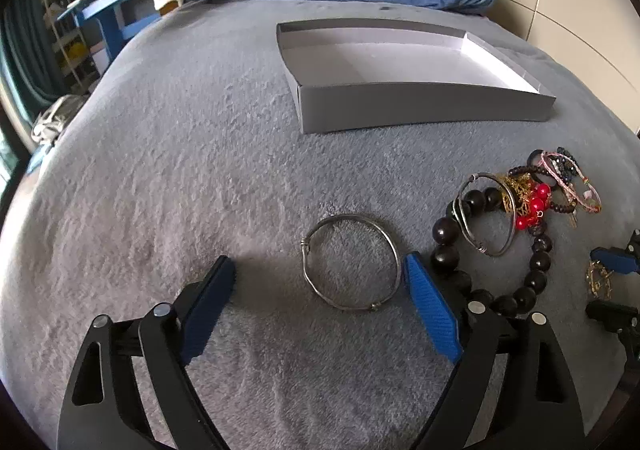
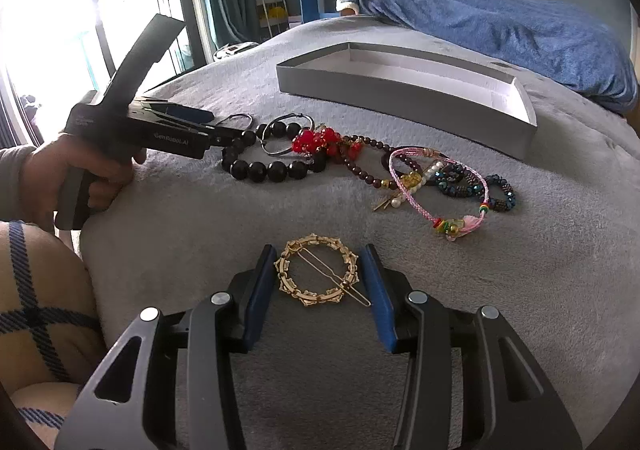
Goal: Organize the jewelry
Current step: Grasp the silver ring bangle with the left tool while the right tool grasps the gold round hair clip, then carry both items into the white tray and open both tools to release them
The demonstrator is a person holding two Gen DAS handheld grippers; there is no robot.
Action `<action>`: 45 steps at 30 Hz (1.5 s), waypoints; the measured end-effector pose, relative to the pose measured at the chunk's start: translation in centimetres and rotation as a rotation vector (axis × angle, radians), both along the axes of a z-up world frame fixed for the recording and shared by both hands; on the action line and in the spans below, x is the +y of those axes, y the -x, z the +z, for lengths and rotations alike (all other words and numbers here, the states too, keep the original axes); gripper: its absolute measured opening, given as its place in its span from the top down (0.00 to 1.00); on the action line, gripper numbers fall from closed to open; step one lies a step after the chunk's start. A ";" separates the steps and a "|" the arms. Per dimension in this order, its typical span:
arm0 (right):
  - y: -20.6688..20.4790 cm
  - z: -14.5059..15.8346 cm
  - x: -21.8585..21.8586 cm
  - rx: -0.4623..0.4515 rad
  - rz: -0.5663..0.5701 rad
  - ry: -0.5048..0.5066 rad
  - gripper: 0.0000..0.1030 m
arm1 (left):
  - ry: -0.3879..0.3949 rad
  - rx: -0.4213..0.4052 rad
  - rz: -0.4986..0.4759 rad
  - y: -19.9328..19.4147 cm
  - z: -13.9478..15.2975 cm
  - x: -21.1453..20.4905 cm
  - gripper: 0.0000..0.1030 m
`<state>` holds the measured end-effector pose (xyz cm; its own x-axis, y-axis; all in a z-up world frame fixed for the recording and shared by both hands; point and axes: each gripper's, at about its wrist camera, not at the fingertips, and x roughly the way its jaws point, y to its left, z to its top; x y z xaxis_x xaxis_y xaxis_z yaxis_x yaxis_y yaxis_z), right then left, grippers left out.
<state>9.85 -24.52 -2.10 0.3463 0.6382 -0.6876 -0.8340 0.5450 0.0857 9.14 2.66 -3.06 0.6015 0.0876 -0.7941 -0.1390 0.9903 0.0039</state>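
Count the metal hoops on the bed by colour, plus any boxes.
Silver bangles: 2, one between the open left claw's fingers, the other lying on the black beads.
Gold hair-clip hoop: 1, gripped in the right claw.
Grey box: 1.
Total: 4.

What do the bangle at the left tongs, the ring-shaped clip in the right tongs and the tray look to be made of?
Bangle: thin silver-grey wire, probably metal, dull sheen.
Ring-shaped clip: gold-coloured linked metal, shiny, with a thin pin across.
Tray: likely cardboard, matte grey outside, white inside, sharp folded corners.
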 end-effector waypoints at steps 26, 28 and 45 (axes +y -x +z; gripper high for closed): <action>-0.1 0.2 -0.6 0.002 -0.020 -0.033 0.58 | 0.050 -0.044 0.012 0.7 0.7 0.6 0.54; -0.1 0.3 -0.7 0.003 -0.026 -0.035 0.58 | 0.060 -0.053 0.012 0.9 0.8 0.8 0.54; -2.3 3.9 -1.7 -0.020 -0.082 -0.121 0.60 | 0.057 -0.238 -0.063 1.7 7.0 -1.0 0.54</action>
<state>12.11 -26.18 1.84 0.4133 0.6853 -0.5997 -0.7896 0.5977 0.1389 7.48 1.70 3.90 0.7747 0.0031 -0.6323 -0.0674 0.9947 -0.0777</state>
